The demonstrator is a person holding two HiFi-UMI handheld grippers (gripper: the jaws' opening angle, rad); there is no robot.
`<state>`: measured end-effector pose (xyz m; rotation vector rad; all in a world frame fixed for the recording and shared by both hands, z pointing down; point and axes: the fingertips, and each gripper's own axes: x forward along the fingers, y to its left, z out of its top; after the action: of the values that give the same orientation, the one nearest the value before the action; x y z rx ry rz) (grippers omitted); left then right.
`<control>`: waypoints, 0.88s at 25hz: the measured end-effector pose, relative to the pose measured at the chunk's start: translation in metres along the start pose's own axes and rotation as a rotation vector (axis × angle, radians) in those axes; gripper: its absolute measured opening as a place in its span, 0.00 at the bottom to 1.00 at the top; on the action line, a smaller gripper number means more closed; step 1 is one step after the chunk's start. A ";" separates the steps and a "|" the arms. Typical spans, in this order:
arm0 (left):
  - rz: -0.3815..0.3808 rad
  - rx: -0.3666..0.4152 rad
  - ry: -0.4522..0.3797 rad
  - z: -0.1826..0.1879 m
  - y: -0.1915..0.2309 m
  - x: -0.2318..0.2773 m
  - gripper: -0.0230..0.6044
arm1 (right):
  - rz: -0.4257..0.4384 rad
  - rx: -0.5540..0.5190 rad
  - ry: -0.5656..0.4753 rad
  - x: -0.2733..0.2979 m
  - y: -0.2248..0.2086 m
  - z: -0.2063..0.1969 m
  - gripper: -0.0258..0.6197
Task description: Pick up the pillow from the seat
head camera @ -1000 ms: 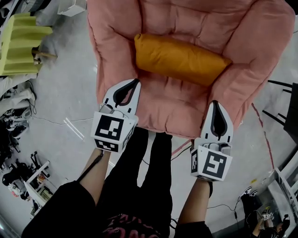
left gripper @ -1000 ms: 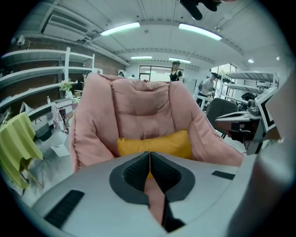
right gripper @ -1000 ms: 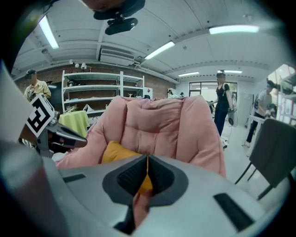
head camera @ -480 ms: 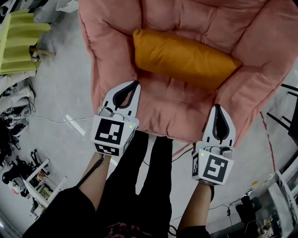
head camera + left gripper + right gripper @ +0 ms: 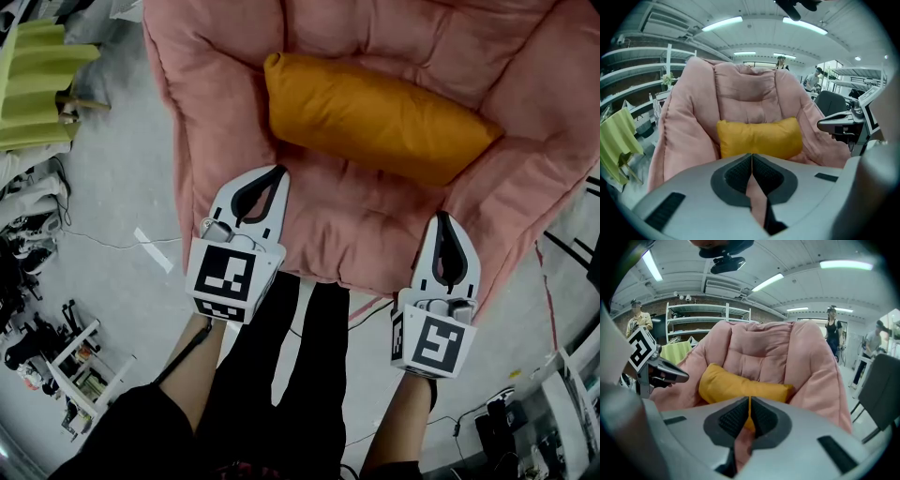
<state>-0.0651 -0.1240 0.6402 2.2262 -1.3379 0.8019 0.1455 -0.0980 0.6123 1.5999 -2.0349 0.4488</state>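
Note:
An orange-yellow pillow lies across the seat of a padded pink chair. It also shows in the left gripper view, pillow, and in the right gripper view, pillow. My left gripper hovers over the seat's front left, short of the pillow, jaws shut and empty. My right gripper hangs over the seat's front right edge, also shut with nothing in it. Both point toward the pillow.
The pink chair stands on a grey floor. A lime-green cloth rack is at the left, with shoes and clutter near it. A dark chair stands at the right. People stand in the background. The person's legs are just in front of the seat.
Both grippers have sunk lower toward the seat; the chair and pillow now fill more of the head view. The jaws stayed shut.

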 end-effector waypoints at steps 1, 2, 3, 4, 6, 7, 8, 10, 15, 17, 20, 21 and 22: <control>0.005 -0.004 -0.002 -0.002 0.000 0.001 0.05 | 0.000 0.007 0.005 0.002 -0.001 -0.003 0.07; 0.009 -0.007 -0.002 -0.004 0.000 0.003 0.06 | -0.001 0.014 0.010 0.004 -0.003 -0.006 0.07; 0.011 -0.008 0.000 -0.006 -0.001 0.004 0.06 | -0.001 0.019 0.013 0.005 -0.004 -0.009 0.07; 0.012 -0.006 0.003 -0.008 -0.002 0.006 0.06 | -0.001 0.021 0.016 0.006 -0.005 -0.012 0.08; 0.010 -0.001 0.008 -0.011 -0.004 0.010 0.06 | 0.000 0.019 0.021 0.008 -0.007 -0.016 0.08; 0.012 0.003 0.009 -0.012 -0.004 0.012 0.06 | 0.001 0.019 0.023 0.010 -0.008 -0.018 0.08; 0.016 0.005 0.010 -0.014 -0.004 0.013 0.06 | 0.005 0.020 0.024 0.011 -0.008 -0.021 0.08; 0.023 0.004 0.009 -0.016 -0.004 0.016 0.06 | 0.011 0.021 0.028 0.013 -0.008 -0.026 0.08; 0.026 0.005 0.008 -0.023 -0.005 0.022 0.06 | 0.010 0.021 0.036 0.018 -0.008 -0.037 0.08; 0.032 0.004 0.004 -0.026 -0.005 0.023 0.06 | 0.010 0.022 0.039 0.019 -0.009 -0.042 0.08; 0.038 0.018 -0.006 -0.025 -0.004 0.022 0.06 | 0.002 0.028 0.032 0.019 -0.010 -0.044 0.08; 0.034 0.023 -0.004 -0.025 -0.003 0.021 0.06 | -0.001 0.029 0.030 0.020 -0.010 -0.043 0.08; 0.030 0.025 0.000 -0.025 -0.003 0.021 0.06 | -0.002 0.031 0.030 0.020 -0.009 -0.042 0.08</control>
<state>-0.0615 -0.1210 0.6723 2.2305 -1.3716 0.8340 0.1588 -0.0936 0.6575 1.6042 -2.0131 0.5025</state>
